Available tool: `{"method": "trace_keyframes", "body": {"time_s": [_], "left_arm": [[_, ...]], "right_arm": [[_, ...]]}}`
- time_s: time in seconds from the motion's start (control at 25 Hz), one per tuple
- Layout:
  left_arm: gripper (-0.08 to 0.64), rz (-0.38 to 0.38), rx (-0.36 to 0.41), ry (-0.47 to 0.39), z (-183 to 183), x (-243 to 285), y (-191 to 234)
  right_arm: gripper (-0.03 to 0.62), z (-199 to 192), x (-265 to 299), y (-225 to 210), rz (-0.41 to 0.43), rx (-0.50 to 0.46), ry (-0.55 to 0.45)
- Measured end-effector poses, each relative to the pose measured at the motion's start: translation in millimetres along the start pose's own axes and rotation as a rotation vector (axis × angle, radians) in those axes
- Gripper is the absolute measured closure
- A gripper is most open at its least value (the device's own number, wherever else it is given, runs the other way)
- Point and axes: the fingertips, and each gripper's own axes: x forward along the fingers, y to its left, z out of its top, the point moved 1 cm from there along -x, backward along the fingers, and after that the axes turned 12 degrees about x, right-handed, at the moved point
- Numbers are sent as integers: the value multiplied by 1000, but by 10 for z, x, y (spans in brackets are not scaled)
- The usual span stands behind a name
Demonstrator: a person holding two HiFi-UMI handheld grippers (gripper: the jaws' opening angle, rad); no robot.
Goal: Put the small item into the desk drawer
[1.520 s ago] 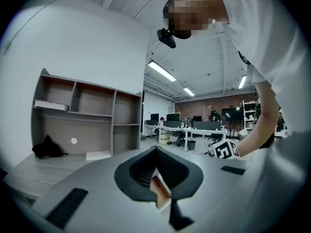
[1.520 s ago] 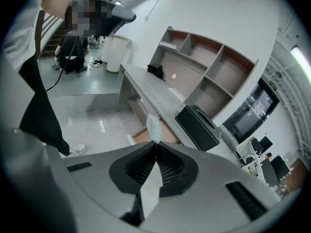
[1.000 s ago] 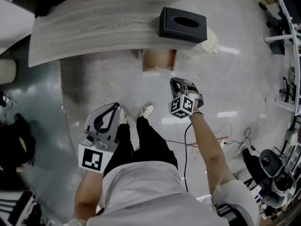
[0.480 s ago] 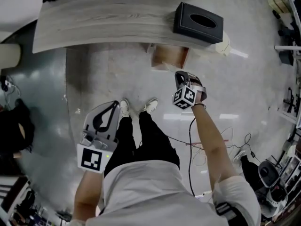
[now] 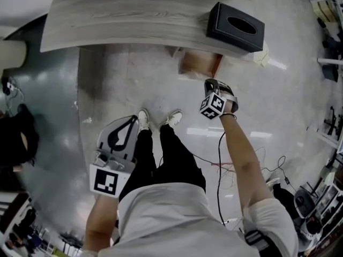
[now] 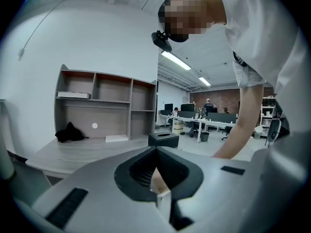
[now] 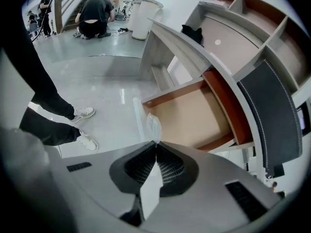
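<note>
My right gripper [image 7: 155, 145] is shut on a small clear plastic packet [image 7: 152, 125] that sticks out past its jaw tips. It hangs just in front of the open desk drawer [image 7: 190, 114], whose wooden inside shows bare. The head view has this gripper [image 5: 210, 84] a little below the drawer [image 5: 199, 63], under the desk's front edge. My left gripper [image 5: 127, 123] hangs low at the left beside the person's legs, its jaws shut with nothing between them. Its own view looks over the jaws [image 6: 155, 152] toward the desk.
A black tissue box [image 5: 236, 26] stands on the grey wooden desk [image 5: 128, 12] above the drawer. The person's white shoes [image 5: 159, 119] are on the glossy floor between the grippers. Cables [image 5: 236, 167] trail at the right. Shelf cubbies [image 6: 104, 108] back the desk.
The right gripper with the packet has drawn slightly closer to the open drawer. The left gripper has stayed where it was.
</note>
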Motion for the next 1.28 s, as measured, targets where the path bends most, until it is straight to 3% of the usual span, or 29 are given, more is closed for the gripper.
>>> {"method": "trace_keyframes", "body": {"time_s": [1.28], "left_arm": [[543, 54, -40, 61, -268, -113, -7]], "right_arm": [[568, 64, 497, 22, 14, -71, 64]]}}
